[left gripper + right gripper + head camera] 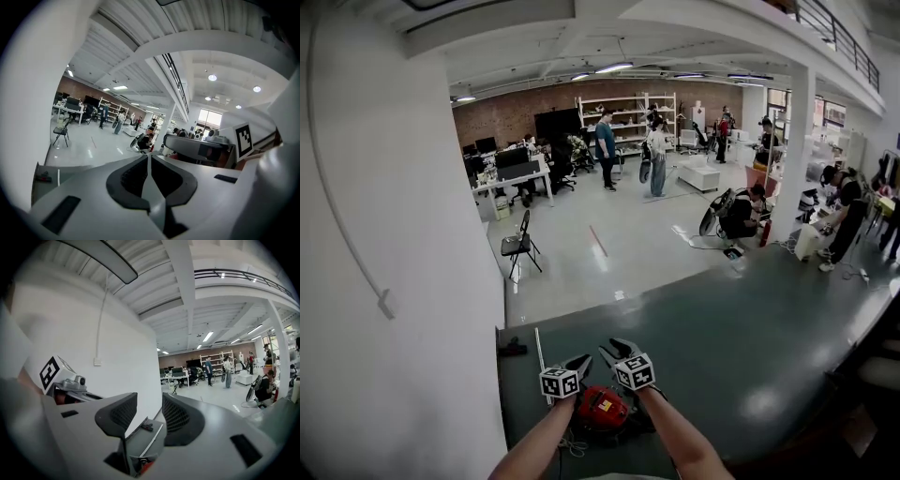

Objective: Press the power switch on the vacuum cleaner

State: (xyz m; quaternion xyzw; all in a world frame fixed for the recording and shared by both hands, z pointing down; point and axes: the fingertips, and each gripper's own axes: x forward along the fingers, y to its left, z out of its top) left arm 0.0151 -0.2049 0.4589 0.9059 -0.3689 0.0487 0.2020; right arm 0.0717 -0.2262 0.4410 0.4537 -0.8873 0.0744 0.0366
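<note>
Hall: open workshop with shelves and desks along the far brick wall. Several people stand well off and have no part in the task.
Wall (pixel 394 234): white, runs along the left edge of the counter.
Counter (pixel 750 337): broad and dark grey-green. It carries the vacuum near its front edge.
Vacuum cleaner (pixel 602 408): red body with dark parts, on the counter between the person's forearms. In the head view it lies just below both claws. I cannot tell whether either claw touches it.
Left claw (pixel 148 157): jaws together, nothing between them. It points out over the counter toward the hall, not down at the vacuum.
Right claw (pixel 150 399): jaws standing wide apart, nothing gripped. The gap shows only the counter edge, a rod and a small black item; a sliver of red shows underneath.
White rod (pixel 540 361): thin, lies on the counter near the wall, apart from the vacuum.
Black item (pixel 512 349): small, at the counter's left edge, too small to identify.
Power switch: not made out in any view.
Progress: judged early, with no press shown. Both claws aim nearly level, over the vacuum rather than at it.
Remaining: find the switch, tip one claw down onto it, press. The closed left claw looks the better tool for pressing.
</note>
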